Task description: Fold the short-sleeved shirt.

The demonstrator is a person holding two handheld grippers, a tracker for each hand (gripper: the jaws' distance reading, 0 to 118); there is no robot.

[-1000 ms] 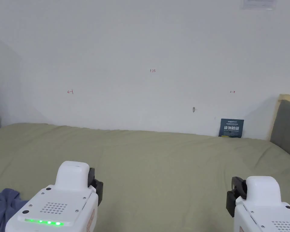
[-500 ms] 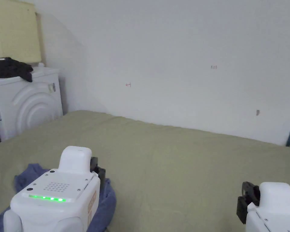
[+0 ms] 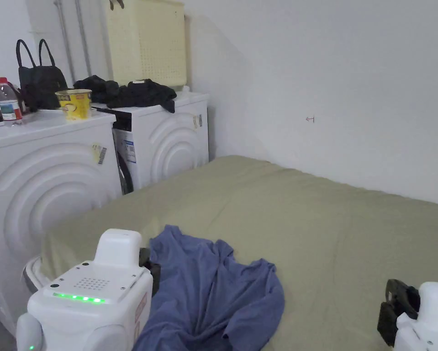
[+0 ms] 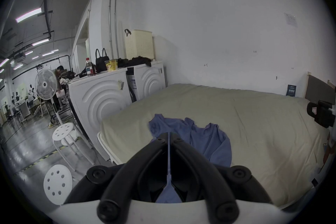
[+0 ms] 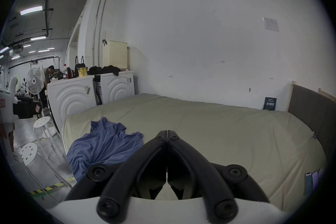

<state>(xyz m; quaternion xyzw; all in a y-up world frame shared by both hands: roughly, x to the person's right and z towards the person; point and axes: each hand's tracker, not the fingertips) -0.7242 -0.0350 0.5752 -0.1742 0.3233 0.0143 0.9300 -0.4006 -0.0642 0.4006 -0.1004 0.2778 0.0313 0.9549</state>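
Observation:
A blue short-sleeved shirt (image 3: 213,292) lies crumpled on the near left corner of the olive-green bed (image 3: 332,219). My left gripper (image 3: 148,269) hovers over the shirt's left edge, jaws together and holding nothing. Its own view shows the shut tips (image 4: 169,134) just above the shirt (image 4: 209,140). My right gripper (image 3: 398,304) hangs low at the right, over bare sheet and well clear of the shirt. Its jaws (image 5: 167,132) are also shut and empty, with the shirt (image 5: 105,140) to their left. Each gripper view catches the other gripper at its edge: the right gripper (image 4: 320,115) and the left gripper (image 5: 23,108).
Two white washing machines (image 3: 53,183) (image 3: 172,141) stand at the bed's left end, carrying a cream basket (image 3: 145,41), black clothes (image 3: 126,93), a bag and a yellow cup. White stools (image 4: 63,131) and a fan stand on the floor left. A grey headboard (image 5: 309,115) closes the right end.
The head camera has swung left, so the washing machines and the whole shirt have come into the picture. Both grippers stay shut and low in the view.

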